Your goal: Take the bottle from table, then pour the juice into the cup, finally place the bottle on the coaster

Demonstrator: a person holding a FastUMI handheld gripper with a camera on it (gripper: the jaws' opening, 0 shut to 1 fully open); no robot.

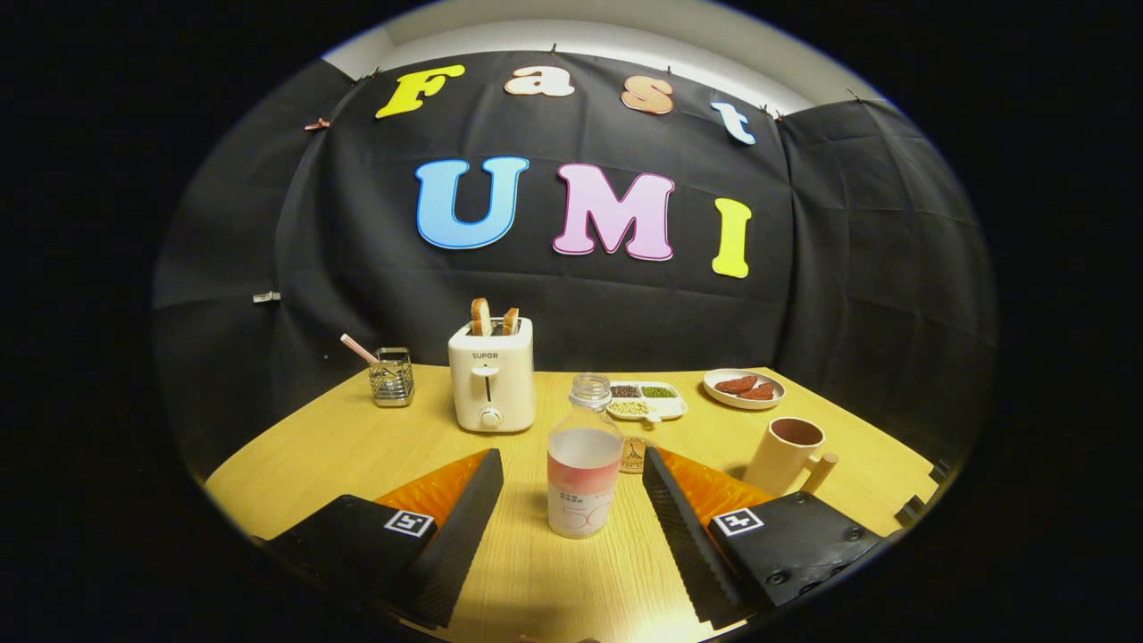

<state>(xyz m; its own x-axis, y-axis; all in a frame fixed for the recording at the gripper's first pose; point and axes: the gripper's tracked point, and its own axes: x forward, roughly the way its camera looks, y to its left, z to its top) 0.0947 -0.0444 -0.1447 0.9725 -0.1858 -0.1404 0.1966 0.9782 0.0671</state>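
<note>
Bottle [584,469] stands uncapped between the released claw [571,469] fingers, untouched, hiding most of the coaster [636,455] behind

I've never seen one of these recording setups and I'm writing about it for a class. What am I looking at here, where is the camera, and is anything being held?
This is no robot arm. A person holds a two-finger gripper in a hand, and a fisheye camera on it looks forward along the fingers, the two ridged wedges at the bottom.

On the light wooden table stands a clear plastic bottle with pink juice and no cap, between the open fingers; neither finger touches it, so nothing is held yet.

Just behind the bottle lies a small round coaster. To the right stands a beige mug with a wooden handle. Farther back are a white toaster with two bread slices, a metal mesh holder with a straw, a divided white dish of grains and a white plate of reddish food.
</note>
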